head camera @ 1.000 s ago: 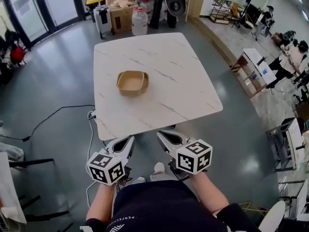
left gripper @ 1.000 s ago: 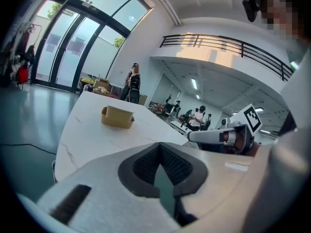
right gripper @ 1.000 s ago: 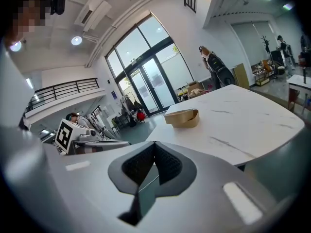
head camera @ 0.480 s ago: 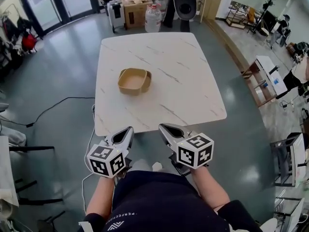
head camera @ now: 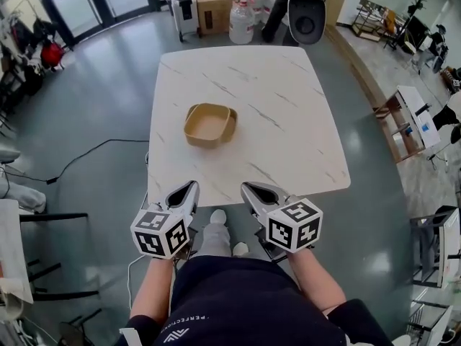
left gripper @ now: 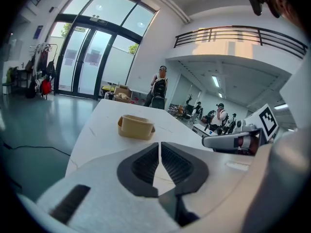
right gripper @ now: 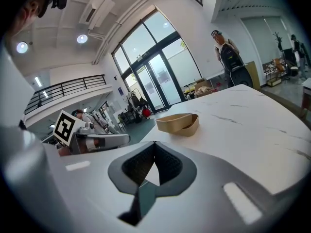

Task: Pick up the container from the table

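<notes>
Beyond the near edge of the tabletop (head camera: 295,114), both tools hang short of the work and well apart from the container (head camera: 209,125), which sits empty on the tabletop's left-centre. The left tool (head camera: 189,187) has just been opening: its jaws stand a narrow slit apart with nothing between them. The right tool (head camera: 248,187) has its jaw tips together, also on nothing. The step in hand is judged to be the approach.

A sound grasp likely calls for jaws spread wide before arrival. One ribbed pad should then go inside a side wall and one outside, closing gently and lifting straight up.

The container is a shallow, open, tan tray of rounded-square plan, matte and fibrous-looking, with thin walls that probably flex. A doubled rim line on one side may mean two nested shells; this cannot be settled. The tabletop is smooth white stone-pattern with grey veins, so a light tray may skid if nudged.
</notes>
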{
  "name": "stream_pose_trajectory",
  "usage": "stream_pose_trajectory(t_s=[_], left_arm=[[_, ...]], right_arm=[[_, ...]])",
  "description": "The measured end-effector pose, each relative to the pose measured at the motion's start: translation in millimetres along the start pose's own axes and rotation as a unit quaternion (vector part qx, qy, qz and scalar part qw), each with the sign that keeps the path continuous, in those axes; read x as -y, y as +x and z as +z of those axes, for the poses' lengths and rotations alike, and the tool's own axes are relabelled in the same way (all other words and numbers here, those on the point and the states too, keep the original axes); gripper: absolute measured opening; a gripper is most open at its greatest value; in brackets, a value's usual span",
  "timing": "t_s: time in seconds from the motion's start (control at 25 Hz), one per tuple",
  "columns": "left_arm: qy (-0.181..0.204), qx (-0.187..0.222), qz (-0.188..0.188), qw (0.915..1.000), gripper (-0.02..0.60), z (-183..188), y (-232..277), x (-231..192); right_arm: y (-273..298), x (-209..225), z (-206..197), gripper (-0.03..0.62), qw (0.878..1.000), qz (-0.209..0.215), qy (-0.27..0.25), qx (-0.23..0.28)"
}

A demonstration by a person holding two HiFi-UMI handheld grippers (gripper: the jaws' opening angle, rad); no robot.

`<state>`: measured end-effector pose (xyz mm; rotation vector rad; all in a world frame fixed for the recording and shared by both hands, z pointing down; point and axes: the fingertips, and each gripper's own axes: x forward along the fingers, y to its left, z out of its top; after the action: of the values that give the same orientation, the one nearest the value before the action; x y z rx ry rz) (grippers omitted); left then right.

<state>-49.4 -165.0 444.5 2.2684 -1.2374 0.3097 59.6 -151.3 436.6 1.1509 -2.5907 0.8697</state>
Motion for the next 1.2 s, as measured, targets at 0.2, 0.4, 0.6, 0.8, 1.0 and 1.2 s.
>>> stream_pose_trajectory(t_s=[0.2, 0.4, 0.6, 0.8, 1.0, 1.2], left_arm=[[-0.002, -0.002, 0.001, 1.0000, 0.035, 24.9, 22.3, -31.2], [-0.006, -0.004, -0.001, 1.0000, 0.051, 49.3, 45.0, -59.9], [-0.012, -0.005, 0.001, 0.9999, 0.060, 75.7, 62.2, -88.2], [-0.017, -0.018, 0.001, 0.9997, 0.071, 89.8, 85.0, -108.1], [-0.025, -0.043, -0.004, 0.9988, 0.092, 93.3, 107.4, -119.7], [-0.005, -0.057, -0.029, 0.9980, 0.123, 98.8, 118.1, -117.6]], right_arm=[[28.1, 13.4, 18.2, 0.000, 1.000, -0.007, -0.001, -0.006], [55.5, 37.5, 41.8, 0.000, 1.000, -0.028, 0.006, -0.007], [78.9, 53.8, 64.9, -0.002, 0.999, -0.046, 0.005, -0.006], [99.0, 70.2, 71.1, -0.002, 0.998, -0.062, 0.010, -0.014], [110.0, 79.0, 75.4, -0.003, 0.997, -0.071, 0.010, -0.020], [114.2, 89.1, 78.5, -0.003, 0.996, -0.082, 0.021, -0.020]])
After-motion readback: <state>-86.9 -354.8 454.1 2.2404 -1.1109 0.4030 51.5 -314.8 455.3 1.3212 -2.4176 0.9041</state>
